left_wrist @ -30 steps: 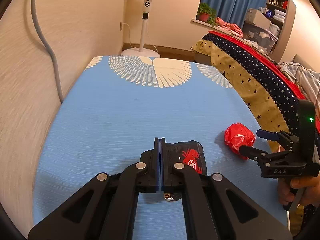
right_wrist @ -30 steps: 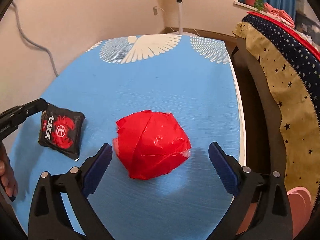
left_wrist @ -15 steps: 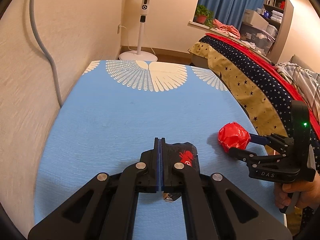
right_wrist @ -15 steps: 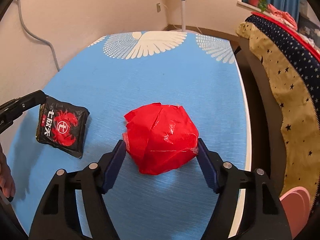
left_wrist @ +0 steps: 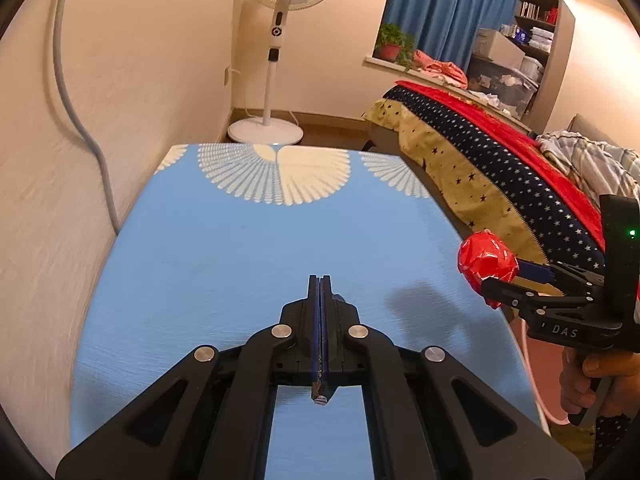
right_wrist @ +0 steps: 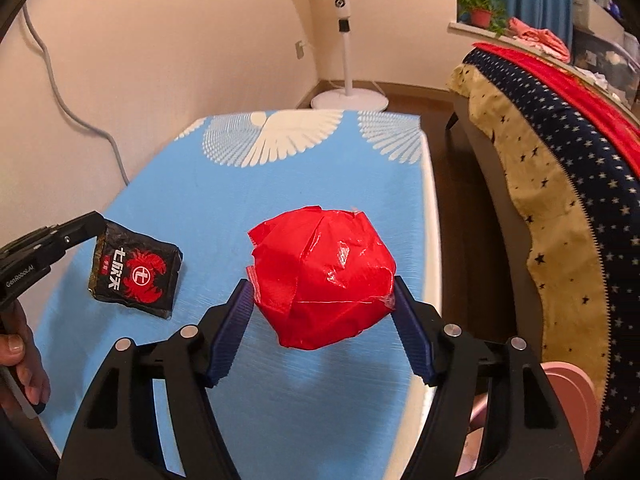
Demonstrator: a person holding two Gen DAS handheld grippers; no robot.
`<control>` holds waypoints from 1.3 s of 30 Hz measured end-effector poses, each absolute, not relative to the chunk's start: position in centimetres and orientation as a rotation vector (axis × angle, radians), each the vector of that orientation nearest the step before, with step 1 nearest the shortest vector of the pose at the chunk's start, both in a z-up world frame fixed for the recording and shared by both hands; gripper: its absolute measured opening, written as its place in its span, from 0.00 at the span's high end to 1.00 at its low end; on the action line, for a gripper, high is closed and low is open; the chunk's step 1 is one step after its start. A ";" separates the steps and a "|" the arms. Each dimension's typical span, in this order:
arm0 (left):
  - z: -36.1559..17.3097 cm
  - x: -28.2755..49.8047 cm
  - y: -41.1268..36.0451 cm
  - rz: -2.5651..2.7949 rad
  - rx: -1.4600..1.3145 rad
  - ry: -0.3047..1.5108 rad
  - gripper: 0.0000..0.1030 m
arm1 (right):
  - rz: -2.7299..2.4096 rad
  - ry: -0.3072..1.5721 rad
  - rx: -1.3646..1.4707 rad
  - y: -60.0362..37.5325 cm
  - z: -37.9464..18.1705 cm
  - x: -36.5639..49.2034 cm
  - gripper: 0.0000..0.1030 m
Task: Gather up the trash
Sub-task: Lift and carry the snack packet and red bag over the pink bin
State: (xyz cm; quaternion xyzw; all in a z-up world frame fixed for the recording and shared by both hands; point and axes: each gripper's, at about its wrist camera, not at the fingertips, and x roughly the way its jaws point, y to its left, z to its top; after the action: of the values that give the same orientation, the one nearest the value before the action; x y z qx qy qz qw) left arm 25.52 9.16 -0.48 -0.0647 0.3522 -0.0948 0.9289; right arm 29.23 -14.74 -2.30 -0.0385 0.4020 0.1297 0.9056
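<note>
My right gripper [right_wrist: 320, 288] is shut on a crumpled red wrapper ball [right_wrist: 324, 278] and holds it above the blue tabletop [right_wrist: 320, 168]. The ball also shows in the left wrist view [left_wrist: 486, 262], at the right, off the table. My left gripper [left_wrist: 320, 284] is shut on the corner of a black snack packet with a red crab print [right_wrist: 136, 272]. The packet hangs from it above the table. In the left wrist view only the packet's thin edge [left_wrist: 319, 394] shows between the fingers.
The blue table [left_wrist: 260, 248] has a white feather pattern at its far end. A wall with a grey cable [left_wrist: 80, 120] runs along its left. A standing fan [left_wrist: 280, 52] is beyond it. A bed with a starred cover [left_wrist: 500, 176] is on the right. A pink bin rim [right_wrist: 572, 408] is at lower right.
The right gripper closed on the red ball and lifted it off the table. The left gripper lifted the black packet, and it turned edge-on in its own view.
</note>
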 end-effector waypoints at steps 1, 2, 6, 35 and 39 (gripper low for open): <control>-0.2 25.3 8.9 -0.198 -0.132 0.716 1.00 | 0.263 0.821 -0.080 -15.0 -1.9 28.8 0.34; 0.0 25.1 8.6 -0.201 -0.131 0.712 1.00 | 0.258 0.815 -0.080 -15.3 -1.6 28.5 0.34; 1.2 24.3 7.3 -0.219 -0.122 0.688 1.00 | 0.233 0.794 -0.090 -16.8 -0.2 27.1 0.34; 6.3 17.0 -7.1 -0.377 -0.012 0.573 1.00 | -0.016 0.664 -0.022 -32.1 7.5 16.2 0.33; 6.5 16.5 -8.8 -0.405 -0.014 0.569 1.00 | -0.041 0.670 -0.034 -33.4 7.3 15.5 0.33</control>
State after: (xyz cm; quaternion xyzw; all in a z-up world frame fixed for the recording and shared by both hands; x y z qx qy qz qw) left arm 16.54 -8.81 6.46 -0.0069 0.2789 -0.1985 0.9396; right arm 15.48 -33.41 7.30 -0.0165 0.3286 -0.0202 0.9441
